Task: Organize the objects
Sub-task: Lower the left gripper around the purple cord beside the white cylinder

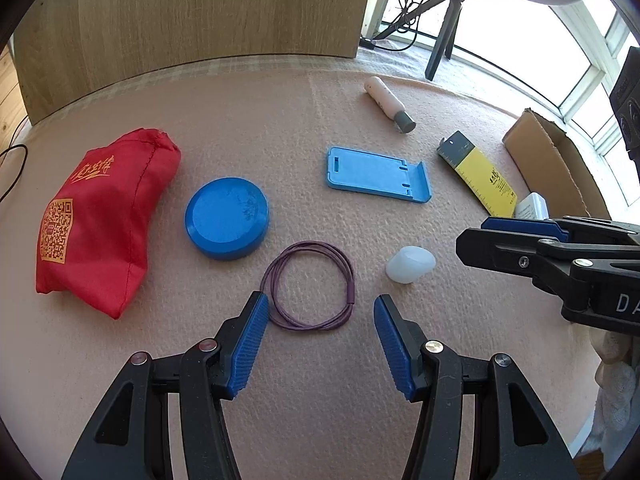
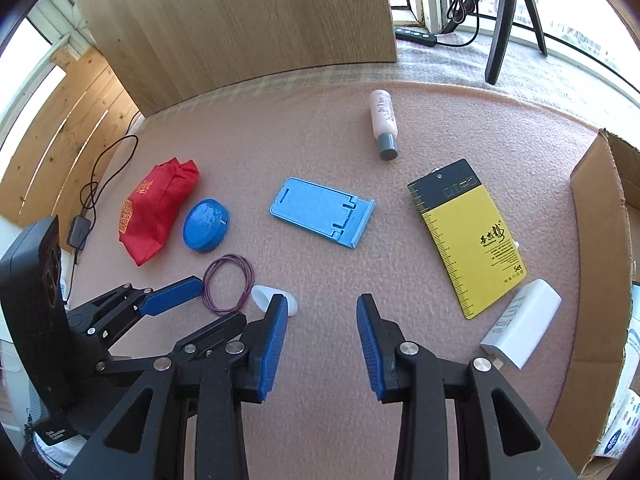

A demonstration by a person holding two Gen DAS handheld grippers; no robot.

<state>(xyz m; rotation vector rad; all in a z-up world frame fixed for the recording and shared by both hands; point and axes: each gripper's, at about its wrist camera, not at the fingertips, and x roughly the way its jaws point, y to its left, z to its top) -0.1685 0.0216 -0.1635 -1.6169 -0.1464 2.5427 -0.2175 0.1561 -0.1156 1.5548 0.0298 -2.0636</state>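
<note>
My left gripper (image 1: 318,310) is open just above the pink mat, its fingers on either side of the near half of a purple cord loop (image 1: 310,285) (image 2: 228,289). A translucent white cap (image 1: 410,264) (image 2: 274,299) lies right of the loop. Further off are a blue round tin (image 1: 227,218) (image 2: 206,230), a red pouch (image 1: 100,220) (image 2: 158,212), a blue phone stand (image 1: 378,174) (image 2: 322,212), a small white bottle (image 1: 388,104) (image 2: 384,124) and a yellow card (image 1: 480,176) (image 2: 468,244). My right gripper (image 2: 322,304) is open and empty over bare mat, right of the cap.
An open cardboard box (image 1: 548,160) (image 2: 600,280) stands at the right edge, with a white charger block (image 2: 520,328) beside it. A wooden panel (image 1: 192,12) rises at the back. A tripod (image 2: 508,12) and cables stand by the window; a black cable (image 2: 104,176) trails off the left side.
</note>
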